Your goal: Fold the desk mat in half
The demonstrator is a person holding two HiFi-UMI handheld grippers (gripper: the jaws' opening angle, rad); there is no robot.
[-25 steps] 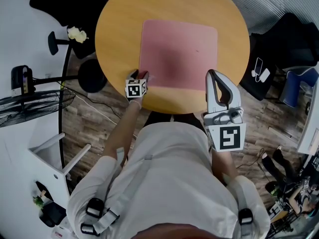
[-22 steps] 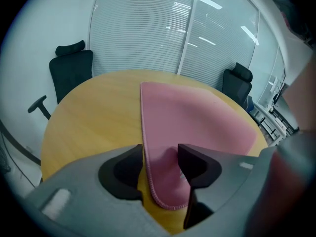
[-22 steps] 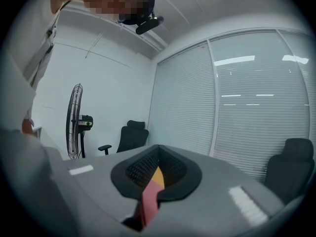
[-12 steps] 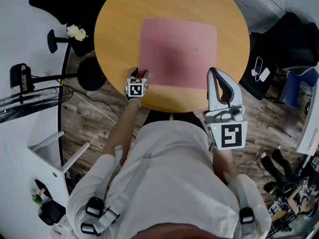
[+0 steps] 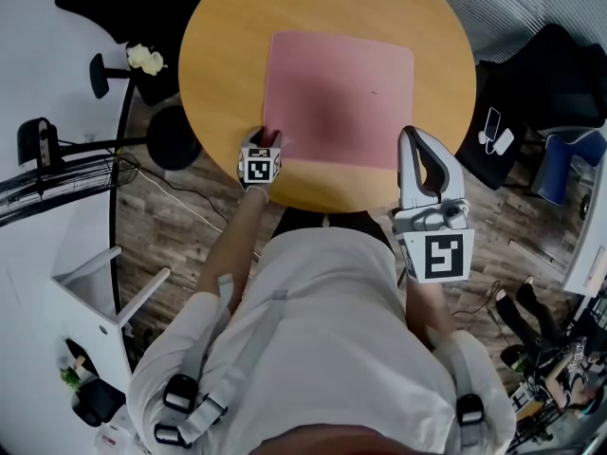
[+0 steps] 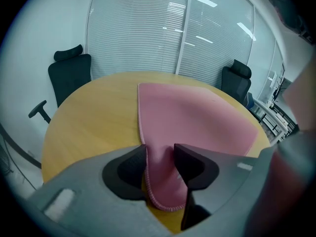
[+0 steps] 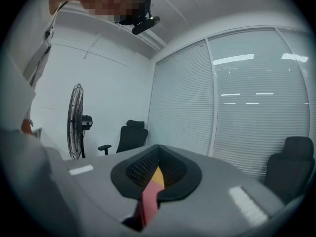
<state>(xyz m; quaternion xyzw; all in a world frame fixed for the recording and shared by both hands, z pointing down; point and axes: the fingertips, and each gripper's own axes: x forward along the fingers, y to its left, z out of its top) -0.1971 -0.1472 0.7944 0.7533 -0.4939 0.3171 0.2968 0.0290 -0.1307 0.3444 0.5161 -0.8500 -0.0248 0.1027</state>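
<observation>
Two grippers are in my hands at the near edge of the round wooden table (image 5: pixel 223 60). The pink desk mat (image 5: pixel 341 98) lies flat on that table and is not yet folded. Its long sides run away from me and its near edge lies close to the table's rim.

My left gripper (image 6: pixel 160 152) points steeply down at the mat's near left corner. That corner is lifted a little off the wood and curls up between my two dark pads. Its stitched edge runs against the left pad (image 6: pixel 129 168). These jaws have just been closing but stand well apart, with the corner between them and not clamped.

My right gripper (image 7: pixel 155 174) is held nearly level, over the mat's near right corner as the head view shows it. Its jaws are close together, leaving only a thin slit. Through the slit I see a strip of pink mat and a wedge of yellow table. I cannot tell whether this gripper touches the mat.

Beyond the table are black office chairs (image 6: pixel 69 75) before blinds. A standing fan (image 7: pixel 76 120) is off to the left.
</observation>
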